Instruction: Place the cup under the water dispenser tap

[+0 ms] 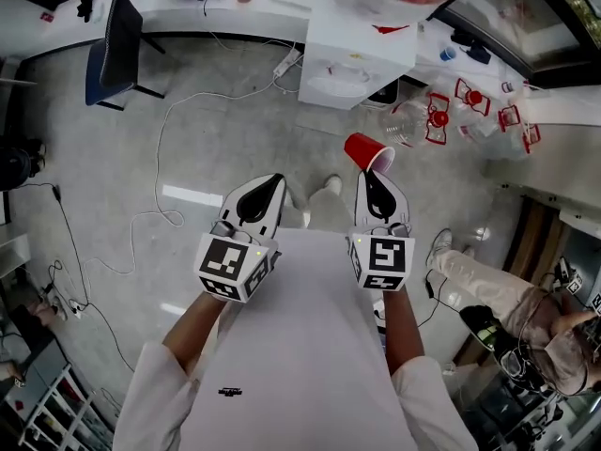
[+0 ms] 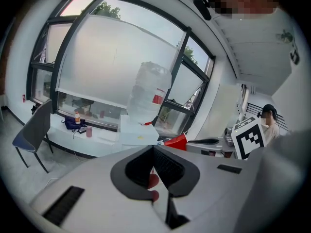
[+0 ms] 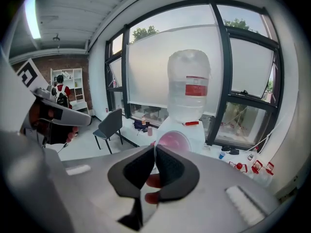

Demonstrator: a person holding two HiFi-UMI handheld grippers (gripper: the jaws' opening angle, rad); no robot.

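Observation:
My right gripper (image 1: 373, 175) is shut on the rim of a red plastic cup (image 1: 369, 152), held in the air and tilted away from me. In the right gripper view the cup's pale pink inside (image 3: 172, 142) shows just past the jaws of my right gripper (image 3: 155, 147), with the white water dispenser (image 3: 194, 130) and its big clear bottle (image 3: 188, 84) behind. The dispenser (image 1: 362, 54) stands ahead, a few steps away. To the left, my left gripper (image 1: 272, 182) is shut and holds nothing. Its own view shows the cup (image 2: 176, 141) to the right of my left gripper (image 2: 153, 147).
A dark chair (image 1: 117, 40) stands at the far left by a white counter (image 1: 188, 7). Cables (image 1: 164, 158) trail over the grey floor. Red-and-clear items (image 1: 437, 120) lie right of the dispenser. A person (image 1: 526, 318) sits at the lower right.

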